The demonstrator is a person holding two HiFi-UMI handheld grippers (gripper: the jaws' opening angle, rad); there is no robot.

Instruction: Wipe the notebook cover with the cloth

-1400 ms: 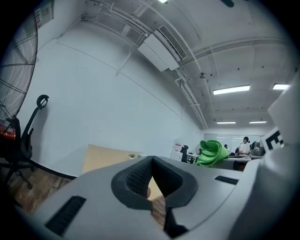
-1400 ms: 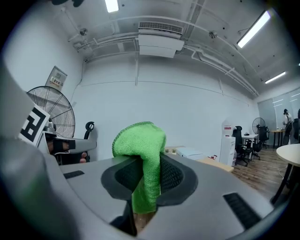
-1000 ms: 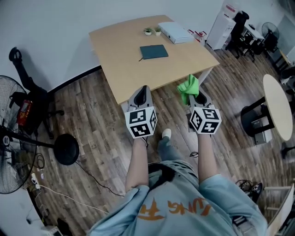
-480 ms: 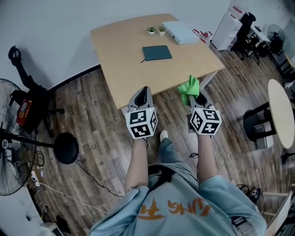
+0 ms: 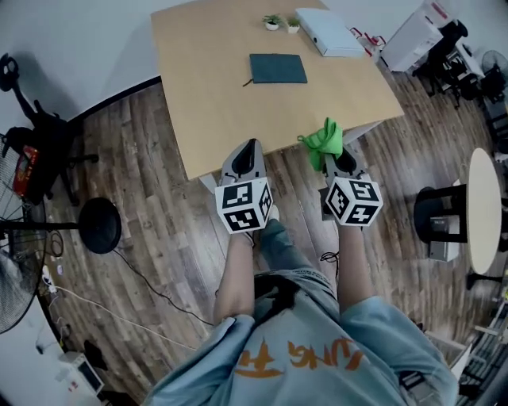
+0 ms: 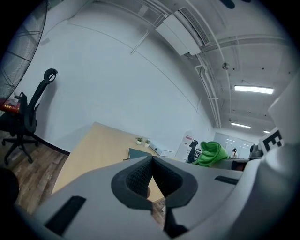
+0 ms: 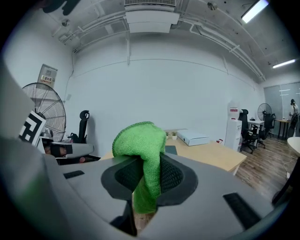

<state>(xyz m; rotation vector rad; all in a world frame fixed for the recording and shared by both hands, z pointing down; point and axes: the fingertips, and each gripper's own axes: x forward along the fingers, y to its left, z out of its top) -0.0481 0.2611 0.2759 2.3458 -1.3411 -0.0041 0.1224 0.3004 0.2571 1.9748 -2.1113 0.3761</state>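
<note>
A dark teal notebook [image 5: 278,68] lies flat near the middle of the wooden table [image 5: 206,87], also visible in the left gripper view as a thin notebook [image 6: 138,153]. My right gripper [image 5: 332,150] is shut on a bright green cloth [image 5: 324,140], which bulges out above its jaws; the cloth [image 7: 142,154] fills the middle of the right gripper view. My left gripper [image 5: 248,148] is shut with nothing in it. Both grippers hang over the floor just short of the table's near edge, well away from the notebook.
A white box [image 5: 329,32] and two small potted plants [image 5: 282,23] sit at the table's far edge. A black round stand base [image 5: 99,225] and a cable lie on the floor at left. A black stool [image 5: 440,226] and a round table [image 5: 486,210] stand at right.
The person has stepped closer to the table: the table and notebook have grown nearer the grippers. Both grippers keep their states, the cloth still held on the right.
</note>
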